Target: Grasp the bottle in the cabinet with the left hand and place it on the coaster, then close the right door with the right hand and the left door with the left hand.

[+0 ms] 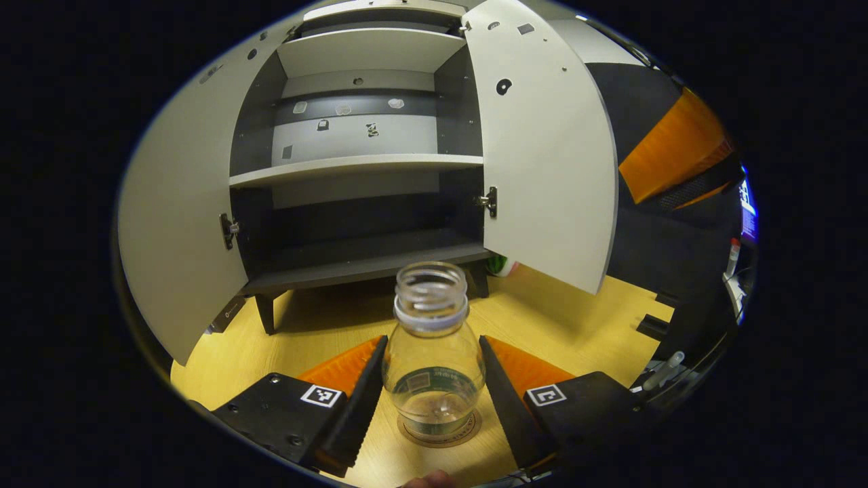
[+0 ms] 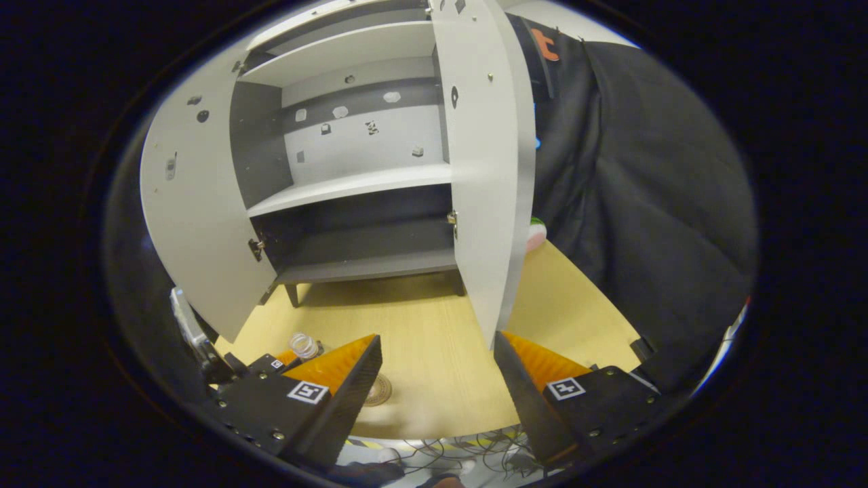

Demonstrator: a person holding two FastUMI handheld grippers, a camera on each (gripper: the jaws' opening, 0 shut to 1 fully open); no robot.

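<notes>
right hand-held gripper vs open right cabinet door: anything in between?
Nothing: in the right gripper view, bare wooden tabletop runs from the right hand-held gripper to the open white right cabinet door.

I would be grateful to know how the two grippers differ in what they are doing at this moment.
The left gripper has the clear bottle between its fingers, the bottle standing upright on the coaster; the right gripper holds nothing. The left gripper's fingers sit close beside the bottle; the right gripper's fingers gape over bare tabletop. Both point toward the open cabinet.
</notes>
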